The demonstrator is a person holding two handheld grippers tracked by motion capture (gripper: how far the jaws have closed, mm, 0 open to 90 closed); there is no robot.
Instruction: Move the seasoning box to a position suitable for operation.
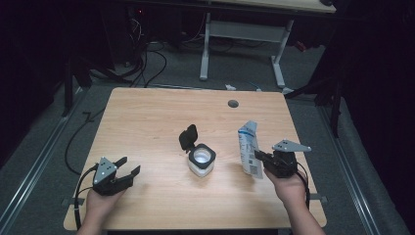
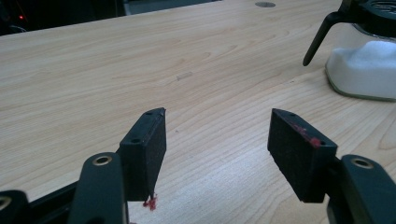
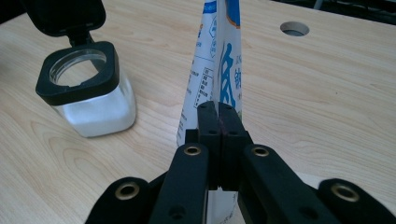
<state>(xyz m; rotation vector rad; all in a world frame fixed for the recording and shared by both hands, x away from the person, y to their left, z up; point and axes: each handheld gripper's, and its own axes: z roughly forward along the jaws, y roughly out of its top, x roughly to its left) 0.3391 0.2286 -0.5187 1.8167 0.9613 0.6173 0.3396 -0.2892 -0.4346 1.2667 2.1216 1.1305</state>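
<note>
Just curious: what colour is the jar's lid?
Black; the flip lid shows best in the right gripper view.

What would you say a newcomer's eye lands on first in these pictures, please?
Probably the white-and-blue pouch standing upright right of the table's middle, pinched near its lower edge by the right gripper, whose fingers are shut on it. Next comes the glass jar of white powder at the centre, its black flip lid hinged open. The left gripper rests open near the front left corner of the wooden table.

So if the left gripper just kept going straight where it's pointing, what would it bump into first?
Probably nothing soon. The open left gripper points across bare table; the open jar sits off to the right of its line, though depth is hard to judge.
</note>
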